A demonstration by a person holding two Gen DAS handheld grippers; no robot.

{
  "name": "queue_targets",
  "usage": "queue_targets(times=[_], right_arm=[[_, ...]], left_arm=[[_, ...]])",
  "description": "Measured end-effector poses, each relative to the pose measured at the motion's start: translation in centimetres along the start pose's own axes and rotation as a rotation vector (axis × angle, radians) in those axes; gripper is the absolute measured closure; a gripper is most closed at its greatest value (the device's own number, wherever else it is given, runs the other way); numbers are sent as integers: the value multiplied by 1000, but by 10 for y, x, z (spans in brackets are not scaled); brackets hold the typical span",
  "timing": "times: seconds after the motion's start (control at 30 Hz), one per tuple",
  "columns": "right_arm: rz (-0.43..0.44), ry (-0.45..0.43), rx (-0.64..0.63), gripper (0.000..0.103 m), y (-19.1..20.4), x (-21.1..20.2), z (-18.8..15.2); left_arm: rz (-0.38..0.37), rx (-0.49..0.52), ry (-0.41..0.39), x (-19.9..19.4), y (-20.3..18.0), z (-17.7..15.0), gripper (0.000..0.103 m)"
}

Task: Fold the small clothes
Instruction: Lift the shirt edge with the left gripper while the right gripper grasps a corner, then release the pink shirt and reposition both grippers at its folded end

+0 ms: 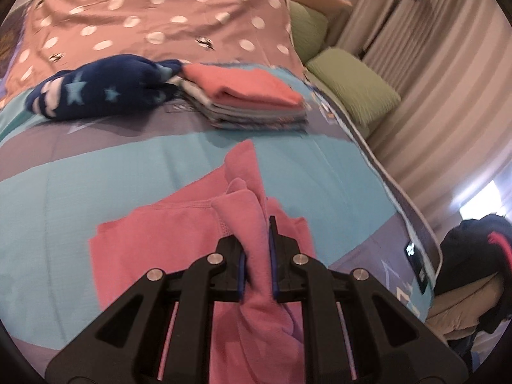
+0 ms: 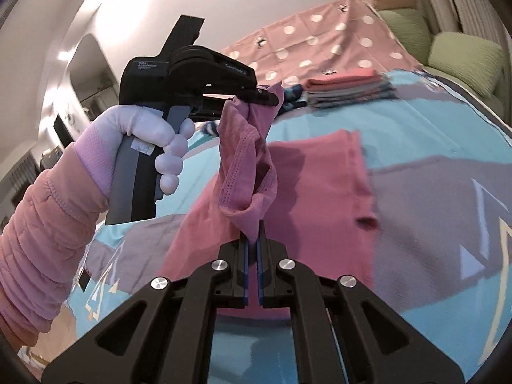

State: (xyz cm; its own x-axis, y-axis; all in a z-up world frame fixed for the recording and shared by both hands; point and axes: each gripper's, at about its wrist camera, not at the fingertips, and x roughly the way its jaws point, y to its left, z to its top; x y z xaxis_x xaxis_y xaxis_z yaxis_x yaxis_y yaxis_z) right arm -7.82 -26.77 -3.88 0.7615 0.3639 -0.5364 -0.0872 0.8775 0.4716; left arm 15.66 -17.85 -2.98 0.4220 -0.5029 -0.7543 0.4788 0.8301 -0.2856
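Observation:
A pink garment (image 1: 144,240) lies partly flat on the blue and grey bedspread (image 1: 96,176), with one edge lifted. My left gripper (image 1: 256,233) is shut on a bunched fold of it that passes between the pads. In the right wrist view the garment (image 2: 320,176) spreads over the bed, and a seamed edge hangs in a loop between both grippers. My right gripper (image 2: 255,233) is shut on the loop's lower end. The left gripper (image 2: 267,96), held by a gloved hand (image 2: 153,140), pinches the upper end above the bed.
A stack of folded clothes (image 1: 243,99) with a coral piece on top sits further up the bed, next to a rumpled navy star-print garment (image 1: 96,89). Behind them lies a pink dotted sheet (image 1: 160,16). Green cushions (image 1: 348,80) and curtains line the right side.

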Motion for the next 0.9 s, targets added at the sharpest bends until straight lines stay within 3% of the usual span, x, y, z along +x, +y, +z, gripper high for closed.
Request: queue_targets(times=[0.2,0.3,0.43,0.47,0.53,0.6,0.67,0.9], right_arm=[[-18,26,83,100,-30,-12,-11],[-24,53,98,100,-38,-11,-18],[-11,123,145,99,-50,-2,-25],[-1,138,162,98,-54,-1,-27],[17,150,184,96,-59,-4,-32],[25,155,186,96,-62,-6,-32],[28,156,169,96,-61,-10,-33],[44,144,129,89,-61,-20,-27]], left_arm=[[16,44,65,42,-35,-7,92],[73,100,86,59,-48,-12,92],[102,154,74,69,-58,-16,74],[97,162,60,66,-60,-17,63],[89,176,32,55,-65,-16,52],[68,198,12,42,-70,-18,50],[67,220,-14,25,-71,-24,40],[148,256,-48,-25,-38,-77,33]])
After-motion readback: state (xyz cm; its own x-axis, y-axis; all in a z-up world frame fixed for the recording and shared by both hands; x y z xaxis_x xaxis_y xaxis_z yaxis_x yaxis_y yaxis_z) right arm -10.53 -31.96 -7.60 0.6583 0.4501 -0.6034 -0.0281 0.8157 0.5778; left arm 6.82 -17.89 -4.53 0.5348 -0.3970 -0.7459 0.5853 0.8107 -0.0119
